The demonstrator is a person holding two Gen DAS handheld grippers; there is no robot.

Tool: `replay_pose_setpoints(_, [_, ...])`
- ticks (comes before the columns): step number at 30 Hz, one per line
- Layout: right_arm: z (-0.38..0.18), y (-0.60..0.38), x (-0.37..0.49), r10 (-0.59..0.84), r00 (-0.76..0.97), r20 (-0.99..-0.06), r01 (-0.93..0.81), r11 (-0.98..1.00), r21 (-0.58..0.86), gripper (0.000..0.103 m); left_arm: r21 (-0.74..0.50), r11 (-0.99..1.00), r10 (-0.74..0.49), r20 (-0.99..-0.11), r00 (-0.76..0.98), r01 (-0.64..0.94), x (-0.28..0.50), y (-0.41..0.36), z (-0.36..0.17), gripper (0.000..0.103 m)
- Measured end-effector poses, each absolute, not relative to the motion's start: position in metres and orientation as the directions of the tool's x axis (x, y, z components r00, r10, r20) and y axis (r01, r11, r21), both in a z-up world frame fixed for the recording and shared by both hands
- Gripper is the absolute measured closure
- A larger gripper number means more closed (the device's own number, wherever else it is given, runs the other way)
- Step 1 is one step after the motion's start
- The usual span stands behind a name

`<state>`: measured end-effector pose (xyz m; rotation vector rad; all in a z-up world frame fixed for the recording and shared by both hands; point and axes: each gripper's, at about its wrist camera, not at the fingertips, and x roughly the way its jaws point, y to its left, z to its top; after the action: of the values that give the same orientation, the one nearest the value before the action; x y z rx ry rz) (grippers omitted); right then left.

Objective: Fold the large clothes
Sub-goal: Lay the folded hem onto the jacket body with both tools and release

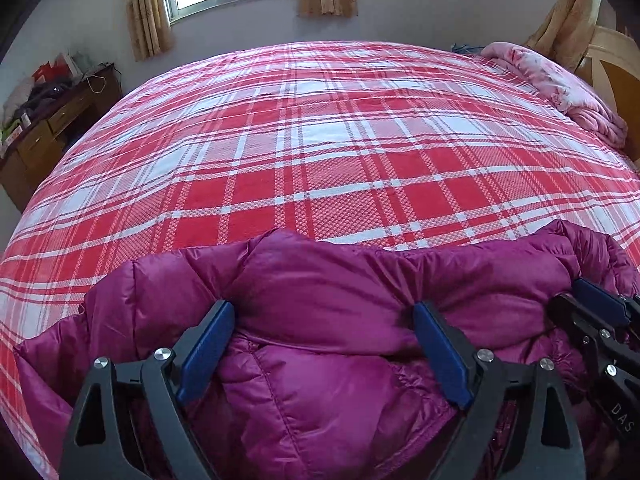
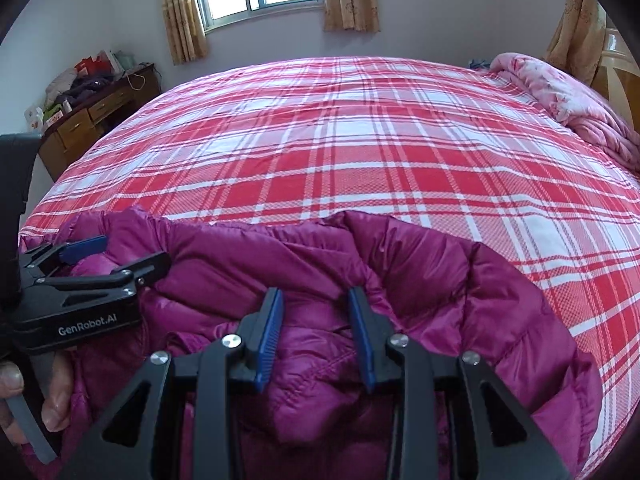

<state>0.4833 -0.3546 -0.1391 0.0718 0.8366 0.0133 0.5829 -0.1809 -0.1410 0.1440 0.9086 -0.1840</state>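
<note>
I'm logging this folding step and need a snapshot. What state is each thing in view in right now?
Purple down jacket: bunched at the near edge of the bed, not yet folded flat.
Left gripper: open wide, jacket fabric between the fingers.
Right gripper: partly open, straddling a jacket fold.
Plaid bedspread: spread smooth.
Pink quilt: rumpled at the far right corner.
Curtains: drawn aside from the window.
</note>
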Motion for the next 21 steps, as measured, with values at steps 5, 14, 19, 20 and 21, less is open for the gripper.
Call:
replay_pose_setpoints(5, [-0.1422, -0.3521, 0.4857, 0.022, 0.662, -0.75, 0.022, 0.999, 0.049, 0.066, 0.051, 0.978, -0.083, -0.798, 0.597, 0.203, 0.5865, -0.1802, -0.1434, 0.006])
replay_pose_setpoints(14, [-0.1443, -0.3477, 0.4859, -0.008, 0.66, -0.751, 0.026, 1.0, 0.013, 0.066, 0.055, 0.979, -0.076, -0.794, 0.604, 0.196, 0.5849, -0.1809, -0.1447, 0.005])
replay_pose_setpoints(19, [-0.1459, -0.3456, 0.488, -0.018, 0.656, -0.754, 0.026, 1.0, -0.001, 0.066, 0.068, 0.978, -0.066, -0.793, 0.605, 0.196, 0.5851, -0.183, -0.1454, 0.004])
replay_pose_setpoints(20, [-0.1459, -0.3449, 0.4883, -0.022, 0.656, -0.755, 0.027, 1.0, -0.005, 0.066, 0.069, 0.978, -0.065, -0.794, 0.605, 0.196, 0.5852, -0.1832, -0.1455, 0.004])
replay_pose_setpoints(21, [-0.1462, -0.3445, 0.4884, -0.024, 0.655, -0.755, 0.027, 1.0, -0.009, 0.066, 0.071, 0.978, -0.064, -0.793, 0.605, 0.195, 0.5852, -0.1835, -0.1455, 0.004])
